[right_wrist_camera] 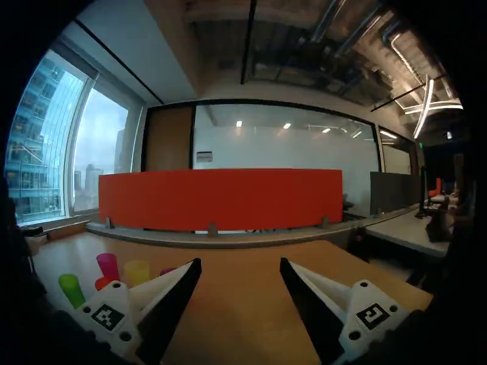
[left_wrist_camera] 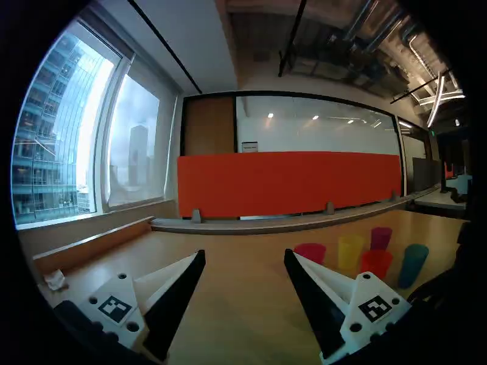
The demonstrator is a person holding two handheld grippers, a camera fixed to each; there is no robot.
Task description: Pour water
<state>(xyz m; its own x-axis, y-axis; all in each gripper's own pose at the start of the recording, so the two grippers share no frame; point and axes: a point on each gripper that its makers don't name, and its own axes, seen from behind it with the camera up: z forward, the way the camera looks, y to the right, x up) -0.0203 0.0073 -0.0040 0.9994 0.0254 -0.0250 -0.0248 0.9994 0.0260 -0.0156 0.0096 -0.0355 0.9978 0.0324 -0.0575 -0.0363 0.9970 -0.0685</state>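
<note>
Several plastic cups stand together on the wooden table (left_wrist_camera: 243,316). In the left gripper view they sit ahead to the right: a red cup (left_wrist_camera: 310,252), a yellow cup (left_wrist_camera: 350,250), a magenta cup (left_wrist_camera: 381,238), an orange cup (left_wrist_camera: 376,263) and a teal cup (left_wrist_camera: 413,264). My left gripper (left_wrist_camera: 243,254) is open, short of them, with nothing between its fingers. In the right gripper view, a green cup (right_wrist_camera: 72,289), a magenta cup (right_wrist_camera: 108,266) and a yellow cup (right_wrist_camera: 136,272) stand low at the left, partly behind the left finger. My right gripper (right_wrist_camera: 239,263) is open and holds nothing.
An orange divider panel (left_wrist_camera: 286,182) runs along the table's far edge, with large windows (left_wrist_camera: 61,146) to the left. A crumpled white scrap (left_wrist_camera: 55,280) lies near the left edge. The table's right corner (right_wrist_camera: 389,283) drops off toward a neighbouring desk (right_wrist_camera: 408,231).
</note>
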